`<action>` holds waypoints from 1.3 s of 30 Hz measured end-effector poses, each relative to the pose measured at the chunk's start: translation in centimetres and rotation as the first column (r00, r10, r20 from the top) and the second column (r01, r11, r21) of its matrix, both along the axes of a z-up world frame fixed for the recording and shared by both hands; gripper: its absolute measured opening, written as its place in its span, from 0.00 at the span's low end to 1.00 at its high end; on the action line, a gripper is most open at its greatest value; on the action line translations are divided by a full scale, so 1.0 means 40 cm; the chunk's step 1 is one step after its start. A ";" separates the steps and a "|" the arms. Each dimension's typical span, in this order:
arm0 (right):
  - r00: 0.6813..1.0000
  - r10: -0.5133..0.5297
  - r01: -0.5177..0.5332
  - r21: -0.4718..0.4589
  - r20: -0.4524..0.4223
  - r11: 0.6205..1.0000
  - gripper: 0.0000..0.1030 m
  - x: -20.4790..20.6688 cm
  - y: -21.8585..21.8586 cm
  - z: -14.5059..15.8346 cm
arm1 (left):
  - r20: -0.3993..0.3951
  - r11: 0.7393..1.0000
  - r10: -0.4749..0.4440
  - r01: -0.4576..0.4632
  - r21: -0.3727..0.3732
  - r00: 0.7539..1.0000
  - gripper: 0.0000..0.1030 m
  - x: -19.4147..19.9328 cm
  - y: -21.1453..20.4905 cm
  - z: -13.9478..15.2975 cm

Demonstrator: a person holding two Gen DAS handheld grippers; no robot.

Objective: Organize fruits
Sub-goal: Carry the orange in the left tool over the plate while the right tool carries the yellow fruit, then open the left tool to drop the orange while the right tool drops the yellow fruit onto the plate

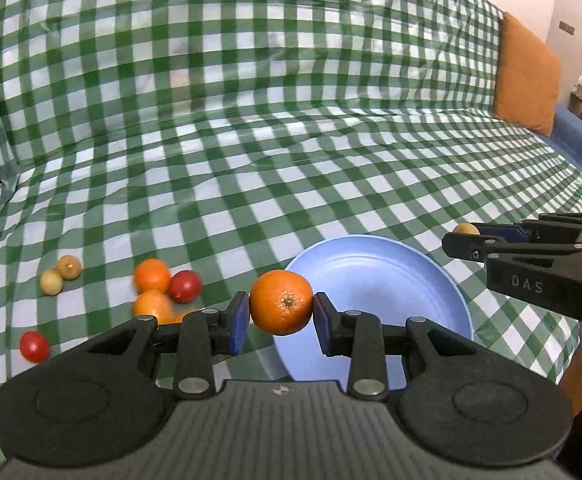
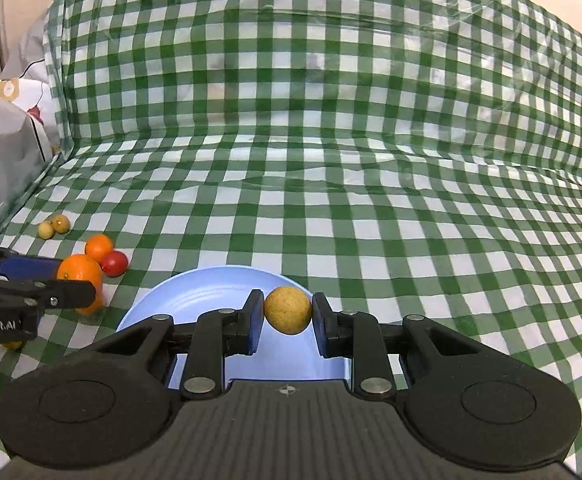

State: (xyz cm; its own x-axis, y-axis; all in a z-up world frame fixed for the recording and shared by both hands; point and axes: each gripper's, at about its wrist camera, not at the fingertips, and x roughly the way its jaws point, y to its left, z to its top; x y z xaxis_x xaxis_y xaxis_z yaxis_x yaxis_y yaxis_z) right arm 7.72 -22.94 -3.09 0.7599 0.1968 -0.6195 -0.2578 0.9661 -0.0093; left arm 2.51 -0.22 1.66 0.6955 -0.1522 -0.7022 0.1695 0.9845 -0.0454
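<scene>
My left gripper [image 1: 281, 312] is shut on an orange [image 1: 281, 302] and holds it at the left rim of the blue plate [image 1: 391, 276]. My right gripper [image 2: 287, 318] is shut on a small yellow-brown fruit [image 2: 287, 310] above the plate [image 2: 195, 296]. In the left wrist view the right gripper [image 1: 463, 240] comes in from the right with that fruit [image 1: 466, 229]. In the right wrist view the left gripper [image 2: 67, 284] shows at the left with the orange [image 2: 79, 274]. The plate holds no fruit.
Loose fruit lies left of the plate on the green checked cloth: two oranges [image 1: 152, 276] [image 1: 153, 306], two red tomatoes [image 1: 185, 286] [image 1: 34, 346] and two small yellow-brown fruits [image 1: 69, 267] [image 1: 51, 282]. An orange cushion [image 1: 527, 76] leans at the far right.
</scene>
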 end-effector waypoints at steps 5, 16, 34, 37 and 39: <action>1.000 -0.002 0.002 -0.007 -0.004 1.000 0.26 -0.007 -0.001 -0.001 | -0.009 1.000 -0.017 0.017 -0.018 1.000 0.37 0.004 -0.015 -0.007; 1.000 0.013 -0.013 -0.017 -0.008 1.000 0.26 -0.006 0.013 -0.006 | 0.046 0.990 -0.133 0.135 -0.045 0.990 0.37 -0.026 -0.054 0.001; 1.000 -0.026 0.025 -0.040 -0.014 0.999 0.45 0.002 0.027 -0.009 | 0.061 0.984 -0.169 0.171 -0.039 0.984 0.41 -0.032 -0.070 0.000; 0.999 -0.031 0.030 -0.053 -0.014 0.998 0.45 0.004 0.032 -0.014 | 0.083 0.986 -0.160 0.163 -0.032 0.984 0.41 -0.035 -0.071 0.002; 0.999 -0.052 0.051 -0.065 -0.015 0.997 0.45 0.004 0.034 -0.015 | 0.105 0.987 -0.160 0.163 -0.018 0.982 0.41 -0.041 -0.074 0.002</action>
